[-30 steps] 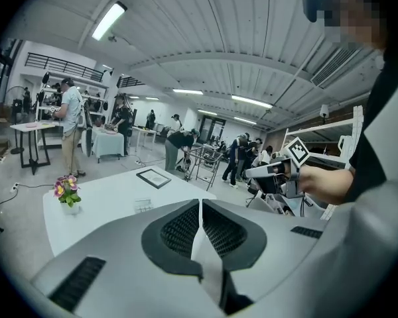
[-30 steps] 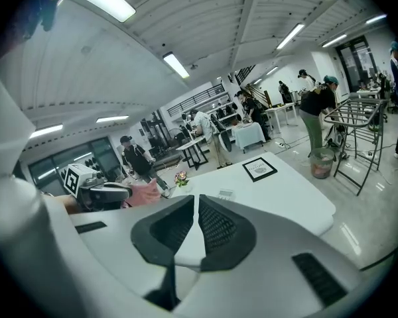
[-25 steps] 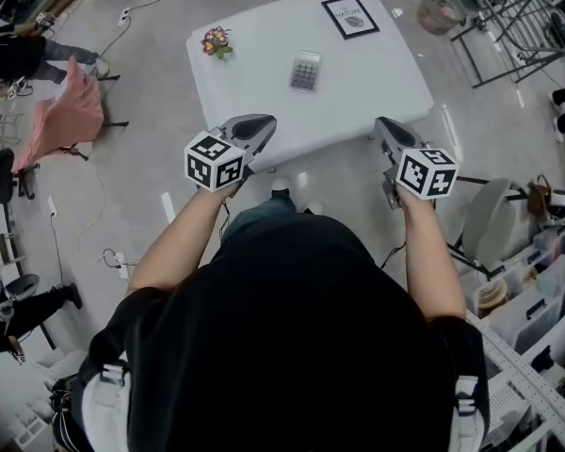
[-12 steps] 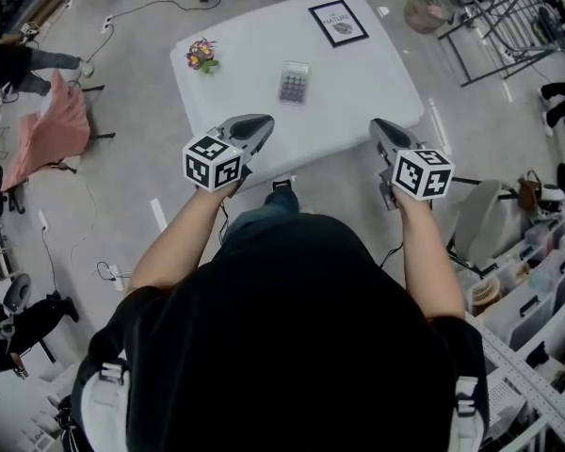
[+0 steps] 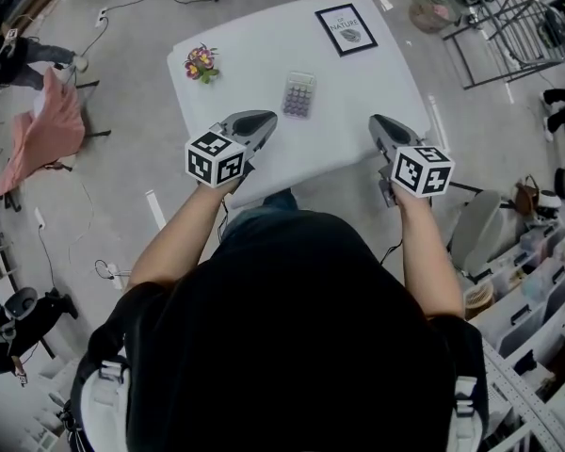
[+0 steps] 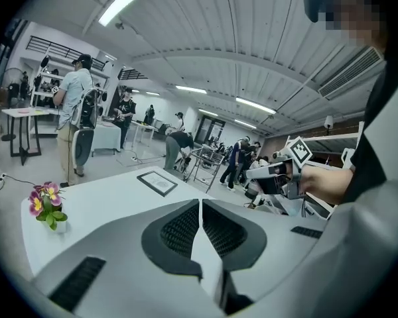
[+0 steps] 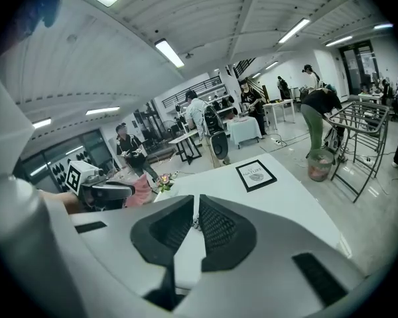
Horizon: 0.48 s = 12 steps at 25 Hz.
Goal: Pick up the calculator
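Note:
The calculator [image 5: 299, 94] lies flat near the middle of the white table [image 5: 264, 36], grey with rows of keys. Both grippers hover over the table's near edge, short of the calculator. My left gripper [image 5: 260, 119] is to the calculator's lower left, and its jaws meet with nothing between them [image 6: 199, 203]. My right gripper [image 5: 379, 122] is to its lower right, also closed on nothing [image 7: 195, 199]. In both gripper views the calculator is hidden behind the jaws.
A small pot of flowers [image 5: 201, 62] stands at the table's left and a framed picture [image 5: 346, 28] lies at its far right. A metal rack [image 5: 508, 17] stands to the right, a pink-draped chair [image 5: 42, 125] to the left, and shelves with bins [image 5: 546, 281] are at the lower right. People stand in the room behind.
The table and calculator have come nearer in the head view. Both grippers have moved forward together and now reach over the table's near edge, jaws unchanged.

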Each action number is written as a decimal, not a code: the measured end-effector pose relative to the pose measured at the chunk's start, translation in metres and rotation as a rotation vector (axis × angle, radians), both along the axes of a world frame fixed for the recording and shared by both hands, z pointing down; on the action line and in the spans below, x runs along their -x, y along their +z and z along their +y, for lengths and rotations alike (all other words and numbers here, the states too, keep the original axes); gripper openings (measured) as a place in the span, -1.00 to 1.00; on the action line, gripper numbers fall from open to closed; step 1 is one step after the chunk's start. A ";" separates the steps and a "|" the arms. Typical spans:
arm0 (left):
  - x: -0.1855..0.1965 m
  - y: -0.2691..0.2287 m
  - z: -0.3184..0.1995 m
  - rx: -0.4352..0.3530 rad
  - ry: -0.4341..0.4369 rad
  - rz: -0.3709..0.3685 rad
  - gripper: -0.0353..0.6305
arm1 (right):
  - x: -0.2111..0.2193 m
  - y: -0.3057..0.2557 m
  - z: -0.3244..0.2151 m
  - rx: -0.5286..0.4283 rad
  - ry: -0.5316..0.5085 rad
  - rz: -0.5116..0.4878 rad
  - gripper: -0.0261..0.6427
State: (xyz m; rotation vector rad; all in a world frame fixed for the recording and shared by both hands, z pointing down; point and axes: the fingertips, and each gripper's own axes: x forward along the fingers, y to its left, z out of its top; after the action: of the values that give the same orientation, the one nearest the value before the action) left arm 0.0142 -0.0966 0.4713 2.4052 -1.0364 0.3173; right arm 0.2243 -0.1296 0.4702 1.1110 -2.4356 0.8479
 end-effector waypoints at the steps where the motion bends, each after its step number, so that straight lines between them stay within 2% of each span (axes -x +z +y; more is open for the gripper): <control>1: 0.004 0.003 -0.006 0.005 -0.001 0.002 -0.80 | 0.005 0.001 -0.008 0.002 -0.003 0.001 -0.83; 8: 0.018 0.003 -0.037 0.014 -0.020 0.007 -0.80 | 0.023 0.007 -0.042 0.027 -0.035 0.011 -0.83; 12: 0.046 0.021 -0.056 0.041 -0.030 0.023 -0.80 | 0.055 0.028 -0.067 0.058 -0.057 0.032 -0.82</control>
State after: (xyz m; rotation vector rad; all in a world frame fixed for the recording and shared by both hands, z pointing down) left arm -0.0323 -0.1530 0.4925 2.3493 -1.0451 0.2967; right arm 0.1689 -0.1966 0.4980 1.0213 -2.3893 0.8700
